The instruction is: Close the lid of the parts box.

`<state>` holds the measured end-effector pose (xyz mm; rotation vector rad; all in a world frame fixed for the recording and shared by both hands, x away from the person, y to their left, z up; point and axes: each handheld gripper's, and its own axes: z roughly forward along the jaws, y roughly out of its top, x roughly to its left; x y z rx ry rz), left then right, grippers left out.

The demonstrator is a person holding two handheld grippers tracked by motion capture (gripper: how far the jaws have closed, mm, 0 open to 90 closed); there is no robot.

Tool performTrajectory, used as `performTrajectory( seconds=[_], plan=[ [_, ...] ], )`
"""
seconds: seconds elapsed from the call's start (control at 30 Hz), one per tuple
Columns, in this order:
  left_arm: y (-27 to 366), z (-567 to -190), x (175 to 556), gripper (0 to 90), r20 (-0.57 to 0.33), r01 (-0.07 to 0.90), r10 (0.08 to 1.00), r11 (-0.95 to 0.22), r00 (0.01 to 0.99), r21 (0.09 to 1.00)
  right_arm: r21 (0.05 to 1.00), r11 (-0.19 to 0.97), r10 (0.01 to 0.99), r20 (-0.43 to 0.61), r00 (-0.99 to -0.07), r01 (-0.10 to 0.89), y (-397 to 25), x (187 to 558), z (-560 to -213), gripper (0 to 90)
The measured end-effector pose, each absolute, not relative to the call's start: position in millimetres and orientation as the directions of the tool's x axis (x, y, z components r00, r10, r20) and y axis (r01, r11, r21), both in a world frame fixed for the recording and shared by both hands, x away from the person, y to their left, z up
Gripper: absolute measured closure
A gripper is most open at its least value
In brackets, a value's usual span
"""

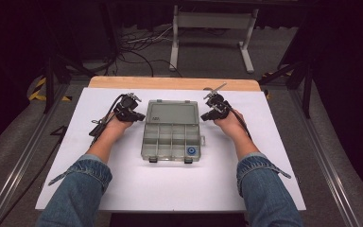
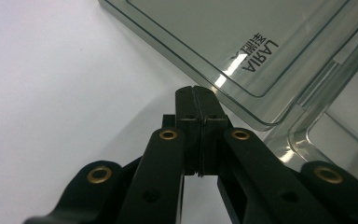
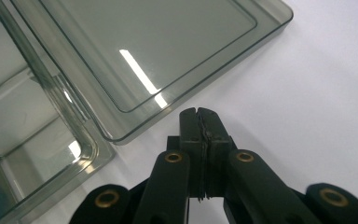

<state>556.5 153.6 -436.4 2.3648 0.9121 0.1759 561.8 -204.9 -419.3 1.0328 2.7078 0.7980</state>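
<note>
Two pairs of jaws, both pressed fully shut with nothing between them. Left gripper (image 2: 196,93) has its tips just beside the lid (image 2: 242,42) edge, near a corner; touching or not cannot be told. Right gripper (image 3: 199,114) tips sit just short of the opposite lid corner, a thin strip of white tabletop (image 3: 317,93) between.

In the high view, left gripper (image 1: 137,115) and right gripper (image 1: 207,115) flank the organizer box (image 1: 171,131) at the hinge line, one on each side, pointing inward at it. Box lies open and flat at the tabletop (image 1: 123,189) centre, long axis running away from the person: lid (image 1: 171,112) folded back on the far side, compartment tray (image 1: 170,142) on the near side, two latches on the near edge. Clear smoky-grey plastic, tray split into small cells. A blue round item (image 1: 191,151) sits in the near-right cell; other cells look empty.

Lid bears the printed word "LARIA" (image 2: 263,56) plus smaller characters beside it, too small to read.

Around: wooden strip (image 1: 170,83) along the far tabletop edge, white frame legs (image 1: 212,33) and cables (image 1: 142,45) on the floor beyond. Denim sleeves (image 1: 80,189) enter from the bottom. Nothing lies between grippers and box.
</note>
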Motion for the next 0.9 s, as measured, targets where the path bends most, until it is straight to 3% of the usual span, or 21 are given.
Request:
performTrajectory(
  seconds=[0.9],
  plan=[
    [151, -444, 559, 89.4, -0.115, 0.593, 0.655, -0.578, 0.747, 0.561, 0.505, 0.630, 0.648, 0.078, -0.758, 0.590, -199, 565, -431, 90.0]
  ],
)
